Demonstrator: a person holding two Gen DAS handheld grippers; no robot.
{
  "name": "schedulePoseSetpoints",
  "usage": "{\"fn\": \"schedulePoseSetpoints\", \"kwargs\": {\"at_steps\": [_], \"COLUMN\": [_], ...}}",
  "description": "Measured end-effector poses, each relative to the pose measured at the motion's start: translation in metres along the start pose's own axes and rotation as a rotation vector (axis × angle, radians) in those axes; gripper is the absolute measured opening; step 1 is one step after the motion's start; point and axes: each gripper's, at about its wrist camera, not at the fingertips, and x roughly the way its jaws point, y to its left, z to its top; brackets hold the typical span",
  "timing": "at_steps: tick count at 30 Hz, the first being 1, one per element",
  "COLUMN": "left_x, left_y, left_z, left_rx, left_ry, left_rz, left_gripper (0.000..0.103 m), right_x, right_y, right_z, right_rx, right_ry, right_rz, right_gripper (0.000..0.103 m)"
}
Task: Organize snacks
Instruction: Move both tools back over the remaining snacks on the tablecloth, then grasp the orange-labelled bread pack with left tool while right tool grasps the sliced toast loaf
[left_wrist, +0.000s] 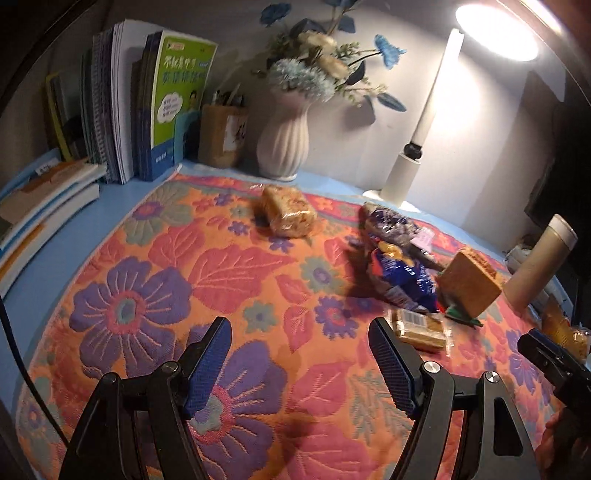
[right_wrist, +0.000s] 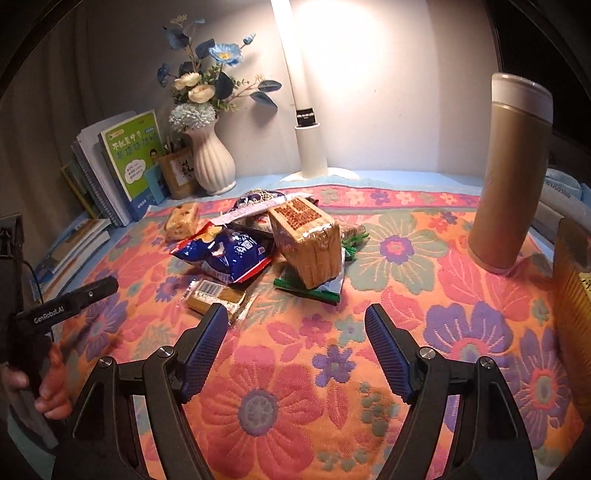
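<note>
Quilted floral cloth (right_wrist: 461, 350) spreads beneath my two sets of jaws, left gripper (left_wrist: 299, 365) and right gripper (right_wrist: 295, 354), both gaping and empty. Ahead of them the snacks lie heaped: blue chip bag (right_wrist: 225, 254), leaning cracker block (right_wrist: 310, 243), small bar (right_wrist: 216, 297) nearest, handy for sorting.

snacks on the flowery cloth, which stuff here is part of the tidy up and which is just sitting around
Part of the job:
blue chip bag
big cracker block
small barcode pack
lone wrapped cake

Just lying about:
vase of flowers
books
lamp
brown flask
</note>
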Motion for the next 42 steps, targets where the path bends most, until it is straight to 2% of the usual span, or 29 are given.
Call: {"fn": "schedulePoseSetpoints", "kwargs": {"at_steps": [2, 3, 6, 9, 12, 17, 19, 22, 25, 29, 31, 34, 38, 39, 42], "left_x": [0.011, 0.017, 0.018, 0.021, 0.029, 0.032, 0.030, 0.025, 0.024, 0.021, 0.039, 0.081, 0.131, 0.140, 0.158], "left_y": [0.005, 0.006, 0.004, 0.003, 0.003, -0.010, -0.009, 0.001, 0.010, -0.002, -0.006, -0.007, -0.003, -0.003, -0.008], "left_z": [-0.006, -0.006, -0.006, -0.006, -0.006, -0.010, -0.010, -0.004, 0.016, 0.058, 0.081, 0.109, 0.126, 0.127, 0.130], "left_rx": [-0.002, -0.019, -0.019, -0.011, -0.010, 0.074, 0.080, 0.037, -0.013, 0.046, 0.047, 0.006, -0.037, -0.041, -0.026], "left_ry": [0.016, 0.046, 0.046, 0.073, 0.114, 0.133, 0.130, 0.131, 0.159, 0.065, 0.064, 0.108, 0.161, 0.170, 0.186], "left_rz": [0.041, 0.034, 0.036, 0.039, 0.086, 0.145, 0.123, 0.034, -0.008, 0.013, 0.029, 0.033, 0.060, 0.063, 0.082], "left_gripper": [0.074, 0.074, 0.074, 0.074, 0.075, 0.080, 0.080, 0.080, 0.080, 0.080, 0.080, 0.080, 0.080, 0.080, 0.080], "right_x": [0.010, 0.015, 0.025, 0.029, 0.035, 0.034, 0.032, 0.032, 0.032, 0.041, 0.055, 0.076, 0.100, 0.104, 0.114], "right_y": [-0.003, -0.003, -0.005, -0.012, -0.017, -0.016, -0.016, -0.017, -0.017, -0.022, -0.026, -0.028, -0.028, -0.028, -0.031], "right_z": [-0.003, -0.004, -0.004, -0.004, -0.004, -0.005, -0.005, 0.000, 0.017, 0.049, 0.060, 0.065, 0.065, 0.064, 0.062], "right_rx": [0.010, 0.009, 0.015, 0.044, 0.070, 0.065, 0.062, 0.057, 0.009, -0.062, -0.098, -0.140, -0.175, -0.183, -0.183], "right_ry": [0.004, 0.011, 0.044, 0.055, 0.081, 0.076, 0.067, 0.104, 0.118, 0.084, 0.099, 0.112, 0.130, 0.134, 0.161], "right_rz": [-0.006, -0.018, -0.043, -0.032, -0.027, -0.039, -0.034, 0.012, 0.038, 0.010, 0.013, 0.023, 0.047, 0.043, 0.043], "right_gripper": [0.077, 0.077, 0.077, 0.079, 0.080, 0.081, 0.081, 0.080, 0.080, 0.081, 0.081, 0.081, 0.080, 0.077, 0.042]}}
